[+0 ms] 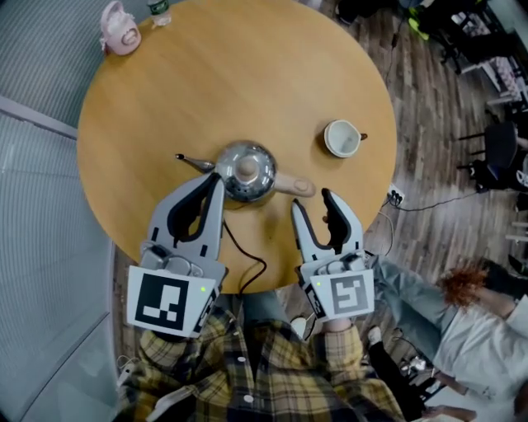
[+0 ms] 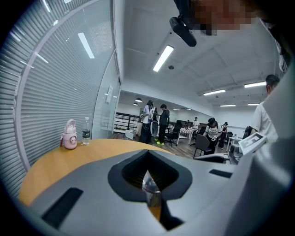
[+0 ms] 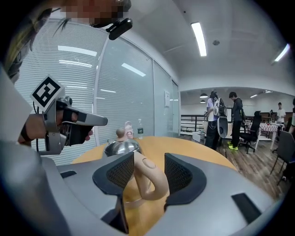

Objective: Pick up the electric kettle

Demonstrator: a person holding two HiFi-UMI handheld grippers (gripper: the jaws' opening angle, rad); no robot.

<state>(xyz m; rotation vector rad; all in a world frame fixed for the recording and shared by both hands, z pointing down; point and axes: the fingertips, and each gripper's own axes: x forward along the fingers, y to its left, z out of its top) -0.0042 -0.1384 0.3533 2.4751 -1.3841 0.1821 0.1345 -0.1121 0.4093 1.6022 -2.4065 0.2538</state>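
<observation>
The steel electric kettle (image 1: 245, 171) stands upright mid-table, its spout (image 1: 194, 161) to the left and its beige handle (image 1: 294, 185) to the right. My right gripper (image 1: 312, 202) is open just in front of the handle's end. In the right gripper view the handle (image 3: 150, 182) stands in the gap of the right gripper (image 3: 150, 171), near the left pad, with neither pad pressing on it. My left gripper (image 1: 214, 180) is shut with nothing held, its tip by the kettle's left side. In its own view the left gripper (image 2: 150, 177) leaves only a thin slit.
A white cup (image 1: 341, 138) sits right of the kettle. A pink bottle (image 1: 120, 31) and a water bottle (image 1: 159, 8) stand at the table's far left edge. A black cord (image 1: 247, 264) runs off the near edge (image 1: 272, 284). A person (image 1: 487, 321) sits at lower right.
</observation>
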